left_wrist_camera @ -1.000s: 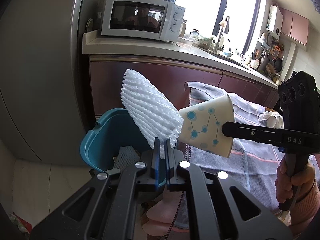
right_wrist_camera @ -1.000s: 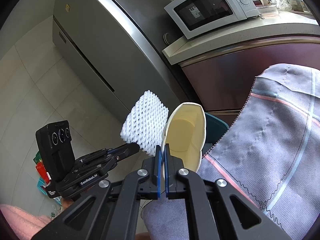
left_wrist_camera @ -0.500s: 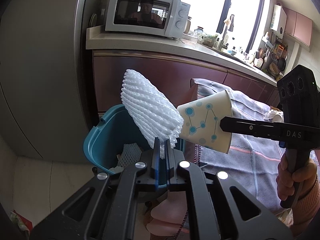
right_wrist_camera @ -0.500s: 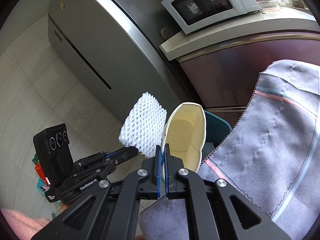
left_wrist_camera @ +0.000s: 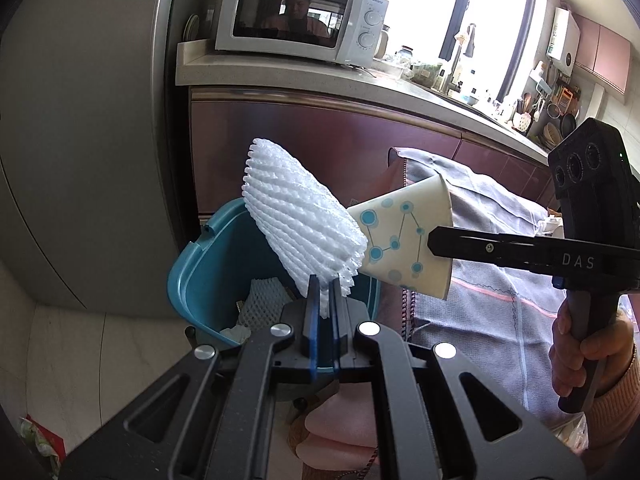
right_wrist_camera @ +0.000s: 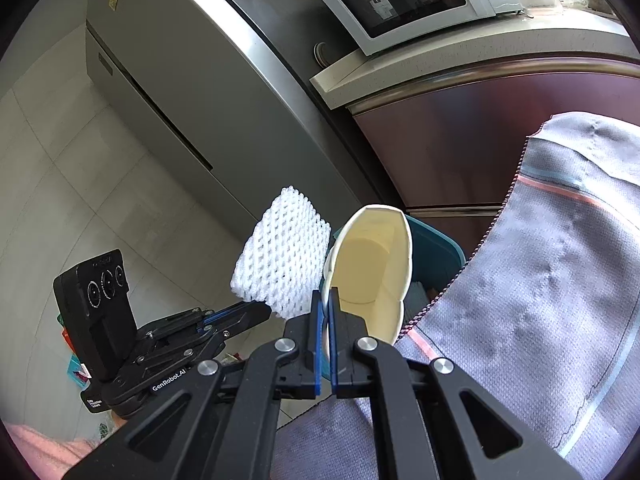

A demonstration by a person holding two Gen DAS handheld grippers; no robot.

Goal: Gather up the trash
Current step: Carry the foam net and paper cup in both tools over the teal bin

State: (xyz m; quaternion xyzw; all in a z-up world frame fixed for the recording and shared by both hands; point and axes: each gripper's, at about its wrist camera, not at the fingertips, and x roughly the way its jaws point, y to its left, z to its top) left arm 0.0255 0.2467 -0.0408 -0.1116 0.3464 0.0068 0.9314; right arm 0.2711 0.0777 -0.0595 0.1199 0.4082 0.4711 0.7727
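1. Above the teal trash bin (left_wrist_camera: 200, 276), the left gripper (left_wrist_camera: 325, 292) has its jaws pinched on a white foam fruit net (left_wrist_camera: 296, 224)
2. Beside it, the right gripper (right_wrist_camera: 325, 312) clamps a paper cup (right_wrist_camera: 372, 268) by its rim
3. Inside the bin lies another foam net (left_wrist_camera: 260, 304) (collected already)
4. Left to do, I judge: drop both pieces in

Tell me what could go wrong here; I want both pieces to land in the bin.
1. The paper cup, pinched by its rim in the right gripper, hangs near the teal bin's edge and may drop onto the gray cloth.
2. The light foam net in the left gripper might drift outside.
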